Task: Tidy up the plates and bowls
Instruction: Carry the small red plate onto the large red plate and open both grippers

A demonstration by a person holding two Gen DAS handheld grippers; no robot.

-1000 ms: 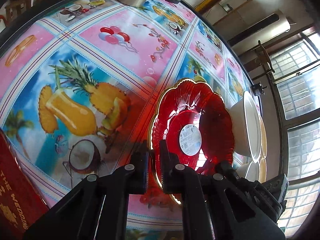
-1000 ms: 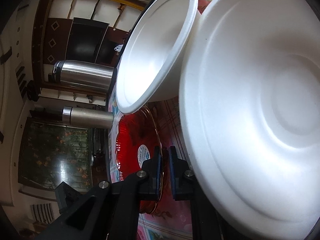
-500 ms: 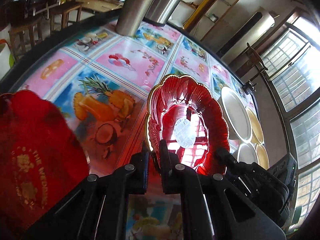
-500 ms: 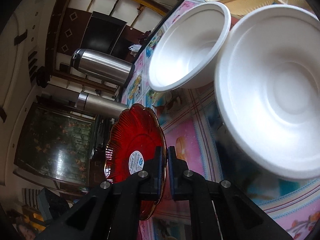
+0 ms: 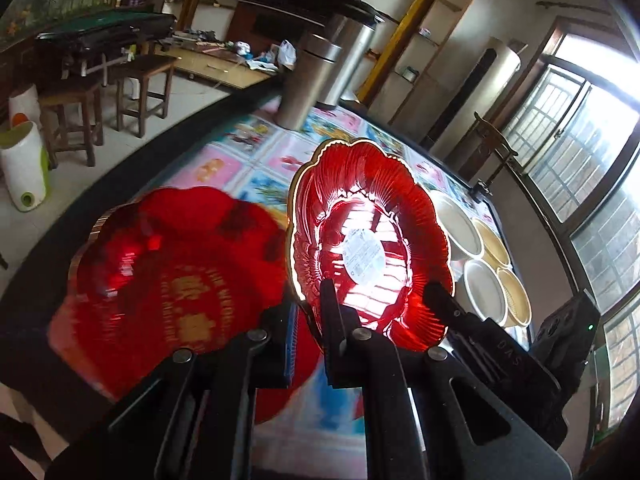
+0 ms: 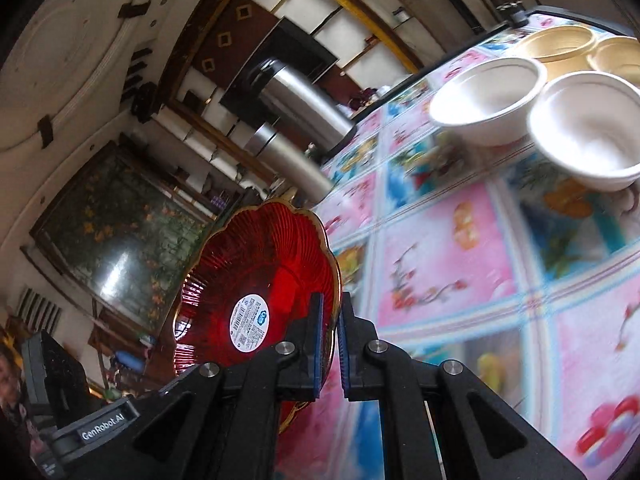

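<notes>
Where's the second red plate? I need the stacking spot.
In the left wrist view, the second red plate lies at lower left, beside the held red plate.

Red plate (image 5: 368, 240): translucent, glossy, glass-like, with ribbed moulding, a gilt scalloped rim and a round white paper label at its centre. Second red plate (image 5: 160, 264): same glossy red finish, gold lettering, blurred. White bowls (image 6: 488, 100): matt, foam-like, smooth. Tan bowls (image 6: 556, 46): matt. Worktop (image 6: 440, 264): covered by a shiny printed plastic cloth. Flasks (image 6: 304, 108): brushed metal. Tool (image 6: 329, 344) of each hand: matt black plastic, metal rivets, blue pads.
</notes>
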